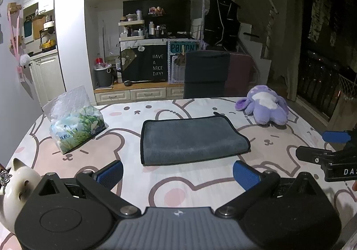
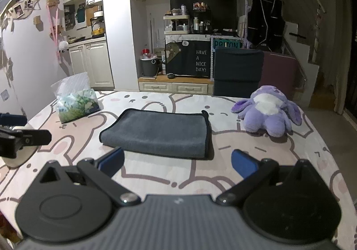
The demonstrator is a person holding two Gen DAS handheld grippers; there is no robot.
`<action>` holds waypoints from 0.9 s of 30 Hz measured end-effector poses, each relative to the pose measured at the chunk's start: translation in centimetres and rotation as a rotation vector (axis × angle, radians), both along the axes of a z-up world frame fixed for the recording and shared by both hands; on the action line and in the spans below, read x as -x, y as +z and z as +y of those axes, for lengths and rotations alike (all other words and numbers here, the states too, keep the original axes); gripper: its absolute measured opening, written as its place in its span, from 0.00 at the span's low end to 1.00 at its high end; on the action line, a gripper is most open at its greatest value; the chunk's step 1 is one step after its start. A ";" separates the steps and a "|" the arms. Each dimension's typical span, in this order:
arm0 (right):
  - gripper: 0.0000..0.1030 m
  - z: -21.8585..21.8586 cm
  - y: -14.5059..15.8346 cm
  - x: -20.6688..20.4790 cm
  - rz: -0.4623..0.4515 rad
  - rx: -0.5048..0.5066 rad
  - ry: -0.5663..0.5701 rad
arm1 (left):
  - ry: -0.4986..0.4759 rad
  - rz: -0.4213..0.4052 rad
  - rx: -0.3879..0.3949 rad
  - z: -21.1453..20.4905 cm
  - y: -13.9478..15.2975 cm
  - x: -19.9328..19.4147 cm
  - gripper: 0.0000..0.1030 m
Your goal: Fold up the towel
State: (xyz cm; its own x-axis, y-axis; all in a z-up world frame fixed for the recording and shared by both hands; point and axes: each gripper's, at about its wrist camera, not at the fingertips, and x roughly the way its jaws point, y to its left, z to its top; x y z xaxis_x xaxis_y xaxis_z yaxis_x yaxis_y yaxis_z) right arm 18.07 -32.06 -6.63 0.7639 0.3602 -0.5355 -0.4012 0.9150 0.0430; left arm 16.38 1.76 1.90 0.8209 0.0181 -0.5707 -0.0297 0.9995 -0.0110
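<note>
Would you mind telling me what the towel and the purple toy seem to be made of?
The towel looks like grey microfibre or similar soft pile: matte, faintly fuzzy, with a dark stitched border. The toy looks like plush fabric, purple and white, fluffy and rounded as if stuffed. Neither can be confirmed by sight alone.

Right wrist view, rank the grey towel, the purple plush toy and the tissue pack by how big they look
1. grey towel, clearly the largest
2. purple plush toy
3. tissue pack, close to the plush in apparent size, so the order of these two is unsure.
</note>
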 end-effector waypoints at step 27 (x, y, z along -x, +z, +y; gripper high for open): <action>1.00 -1.4 0.6 6.5 -0.015 -0.010 0.046 | -0.026 -0.028 -0.052 -1.5 -0.8 6.0 0.99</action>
State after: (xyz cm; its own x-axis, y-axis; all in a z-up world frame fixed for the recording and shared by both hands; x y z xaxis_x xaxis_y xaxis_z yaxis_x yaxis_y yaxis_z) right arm 11.61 -33.49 -6.04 0.7545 0.4004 -0.5200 -0.4434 0.8951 0.0458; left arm 10.34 0.30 1.13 0.8370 0.0258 -0.5466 -0.0043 0.9992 0.0407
